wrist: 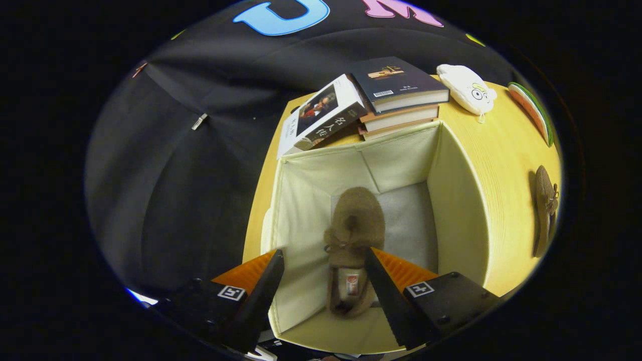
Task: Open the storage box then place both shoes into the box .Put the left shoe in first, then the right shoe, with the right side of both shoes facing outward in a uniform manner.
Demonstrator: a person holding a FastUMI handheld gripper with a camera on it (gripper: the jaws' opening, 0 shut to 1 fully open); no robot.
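Observation:
The cream fabric storage box [459, 200] stands open on the wooden table, seen from above. A brown suede shoe [353, 235] lies on the box's floor, toe pointing away from me. My gripper [325, 255] hovers above the box with its fingers spread wide; the shoe lies far below, between them, and neither finger touches it. The other brown shoe [544, 208] lies on the table to the right of the box, outside it.
Behind the box is a stack of books [401, 95], with one book [323, 113] leaning off its left side. A white plush pouch [469, 89] and a watermelon-slice toy [532, 110] lie on the table's far right. The yellow table [506, 160] ends at the box's left.

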